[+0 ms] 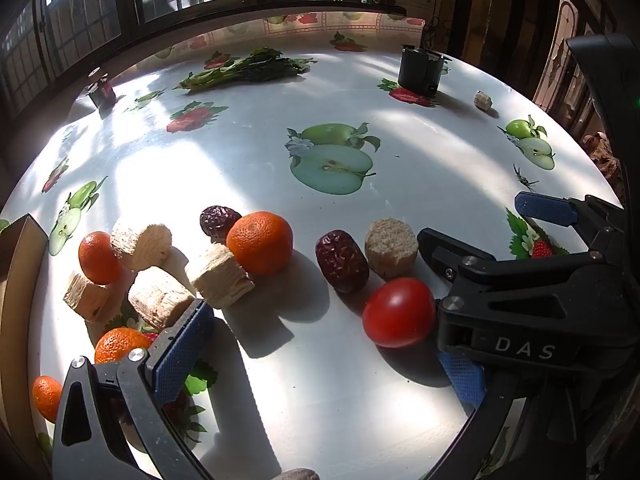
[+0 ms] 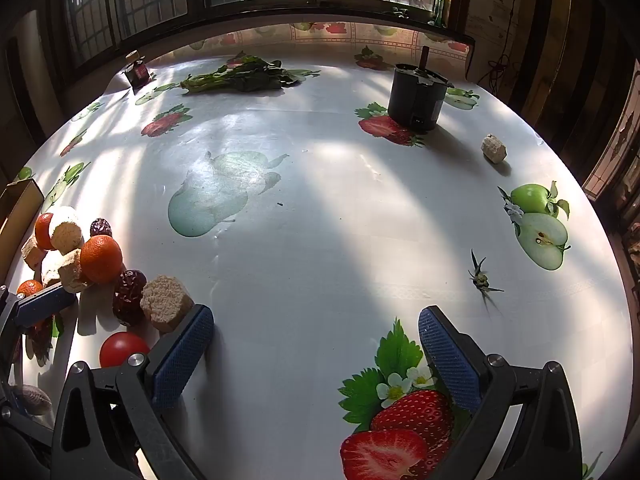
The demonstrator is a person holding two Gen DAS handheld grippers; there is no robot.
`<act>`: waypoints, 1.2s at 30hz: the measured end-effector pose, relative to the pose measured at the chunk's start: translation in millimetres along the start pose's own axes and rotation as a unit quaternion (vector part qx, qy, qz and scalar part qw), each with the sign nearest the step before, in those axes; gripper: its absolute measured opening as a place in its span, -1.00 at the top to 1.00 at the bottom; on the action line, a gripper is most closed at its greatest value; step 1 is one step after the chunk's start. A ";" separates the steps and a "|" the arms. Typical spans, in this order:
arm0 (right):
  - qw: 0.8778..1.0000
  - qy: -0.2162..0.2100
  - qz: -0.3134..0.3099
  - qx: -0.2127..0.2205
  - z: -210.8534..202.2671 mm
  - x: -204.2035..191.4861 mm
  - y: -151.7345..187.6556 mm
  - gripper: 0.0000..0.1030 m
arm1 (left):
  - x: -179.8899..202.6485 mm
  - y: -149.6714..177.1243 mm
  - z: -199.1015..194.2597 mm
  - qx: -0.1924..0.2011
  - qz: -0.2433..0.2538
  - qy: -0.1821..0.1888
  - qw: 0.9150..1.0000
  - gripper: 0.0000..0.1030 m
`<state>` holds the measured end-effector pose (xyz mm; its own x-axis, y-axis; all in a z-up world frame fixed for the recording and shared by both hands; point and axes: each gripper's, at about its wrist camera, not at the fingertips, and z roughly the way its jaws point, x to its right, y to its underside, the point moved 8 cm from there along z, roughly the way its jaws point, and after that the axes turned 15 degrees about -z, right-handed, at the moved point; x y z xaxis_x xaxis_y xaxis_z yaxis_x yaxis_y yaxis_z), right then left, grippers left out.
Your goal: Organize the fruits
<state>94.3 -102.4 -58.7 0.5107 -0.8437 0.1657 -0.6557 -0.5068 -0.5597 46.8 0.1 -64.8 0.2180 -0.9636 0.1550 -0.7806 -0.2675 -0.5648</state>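
So we've got both grippers down low over the table [image 2: 320,240] with the fruit-print cloth. Our left gripper [image 1: 320,356] is spread wide with nothing between its blue pads, and the red tomato [image 1: 399,313] sits just ahead of the gap, right up against the right gripper's black body in that view. Our right gripper [image 2: 316,350] is wide open too, holding nothing, parked over a printed strawberry.

The fruit is bunched on the left side: a big mandarin [image 1: 260,242], smaller ones [image 1: 98,257] around it, two wrinkly red dates [image 1: 342,261] [image 1: 219,221], plus pale sugarcane-looking chunks [image 1: 391,248] mixed in. One stray chunk [image 2: 494,149] sits well apart on the far right, near a black cylinder container [image 2: 416,98]. Leafy greens [image 2: 244,76] lie at the back by the window. A cardboard box edge [image 1: 20,264] shows at far left.
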 end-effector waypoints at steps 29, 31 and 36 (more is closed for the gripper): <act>1.000 0.014 0.020 -0.010 -2.6 1.9 3.0 -0.98 | 6.5 29.3 -18.9 -0.030 0.032 0.014 0.999 -1.00; 1.000 0.013 0.020 -0.010 -2.6 2.2 3.2 -0.98 | 6.2 30.7 -20.3 -0.032 0.036 0.017 0.999 -1.00; 0.998 0.045 0.035 -0.016 -12.3 9.8 8.7 -0.98 | -8.7 21.6 -54.7 0.031 0.022 -0.006 0.999 -0.79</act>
<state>86.7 -117.2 -51.9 0.4114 -0.8893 0.1996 -0.7071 -0.4496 -0.5458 -4.0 2.6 -34.0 0.1911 -0.9742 0.1199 -0.7524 -0.2239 -0.6195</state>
